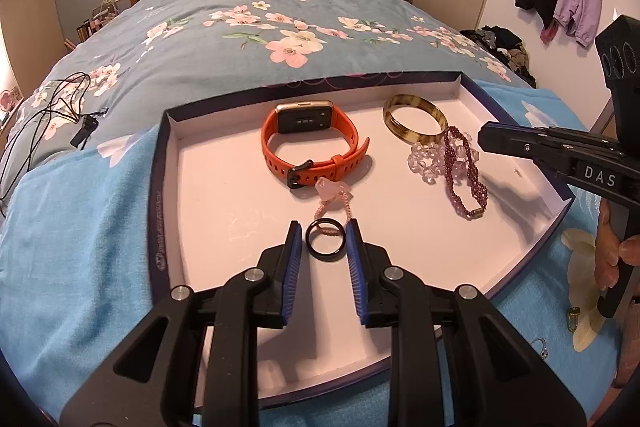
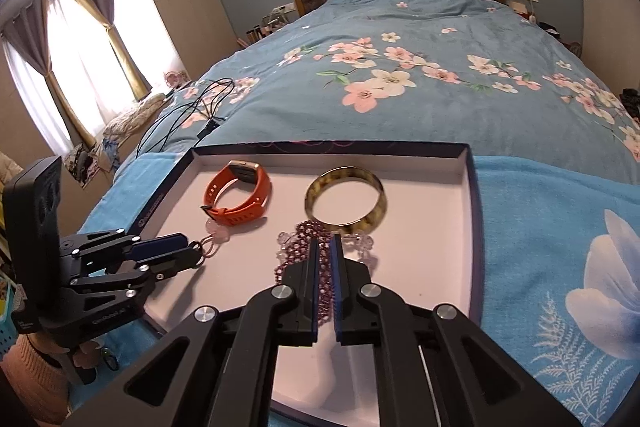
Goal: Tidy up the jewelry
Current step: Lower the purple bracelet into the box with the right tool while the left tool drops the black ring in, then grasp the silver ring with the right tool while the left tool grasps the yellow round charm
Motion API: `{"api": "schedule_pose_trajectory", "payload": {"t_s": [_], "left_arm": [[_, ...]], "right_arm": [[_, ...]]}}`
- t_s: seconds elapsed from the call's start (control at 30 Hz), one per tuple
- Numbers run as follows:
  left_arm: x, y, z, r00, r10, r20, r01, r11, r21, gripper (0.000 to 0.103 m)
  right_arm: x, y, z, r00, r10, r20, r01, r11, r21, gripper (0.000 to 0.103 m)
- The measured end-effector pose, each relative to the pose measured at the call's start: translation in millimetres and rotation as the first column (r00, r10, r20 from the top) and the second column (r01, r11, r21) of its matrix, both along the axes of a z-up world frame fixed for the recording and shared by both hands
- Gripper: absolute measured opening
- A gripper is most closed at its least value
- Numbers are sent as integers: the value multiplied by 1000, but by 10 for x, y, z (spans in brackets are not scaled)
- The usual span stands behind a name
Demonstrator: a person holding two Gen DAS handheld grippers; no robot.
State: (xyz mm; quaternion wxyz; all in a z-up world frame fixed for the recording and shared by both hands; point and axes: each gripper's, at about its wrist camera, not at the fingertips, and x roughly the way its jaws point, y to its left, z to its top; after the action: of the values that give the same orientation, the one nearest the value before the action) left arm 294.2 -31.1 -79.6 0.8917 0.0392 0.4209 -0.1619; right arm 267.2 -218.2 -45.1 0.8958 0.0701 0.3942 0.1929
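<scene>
A shallow white-lined box lid (image 1: 208,187) lies on the bed and holds jewelry: an orange watch (image 1: 312,143), a mottled bangle (image 1: 414,117), a clear bead bracelet (image 1: 424,159), a purple bead bracelet (image 1: 466,183), a pink stone pendant (image 1: 334,189) and a black ring (image 1: 325,239). My left gripper (image 1: 325,233) is open with the black ring between its blue pads, not touching them. My right gripper (image 2: 325,247) hovers over the purple bead bracelet (image 2: 298,239), jaws nearly shut with a narrow gap and nothing gripped. The bangle (image 2: 346,201) and watch (image 2: 240,197) lie beyond it.
The lid rests on a blue towel (image 1: 80,219) over a floral duvet (image 1: 260,27). Black cables (image 1: 60,107) lie at the left. A small ring (image 1: 542,347) and a yellow trinket (image 1: 573,319) lie on the towel outside the lid at the right.
</scene>
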Motion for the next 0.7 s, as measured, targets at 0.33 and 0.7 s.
{"api": "schedule_pose_trajectory", "payload": {"t_s": [0.33,0.7], "left_arm": [[-269,110,298,995,22,92,-21,1000,-14,35],[-957,261,515,988,-14,157,20,999,-40,41]], "right_arm": [[-106,-49,52,1000,-2,10,2,1000,8,13],[-699,8,229,993,88,78,-88,996,0,30]]}}
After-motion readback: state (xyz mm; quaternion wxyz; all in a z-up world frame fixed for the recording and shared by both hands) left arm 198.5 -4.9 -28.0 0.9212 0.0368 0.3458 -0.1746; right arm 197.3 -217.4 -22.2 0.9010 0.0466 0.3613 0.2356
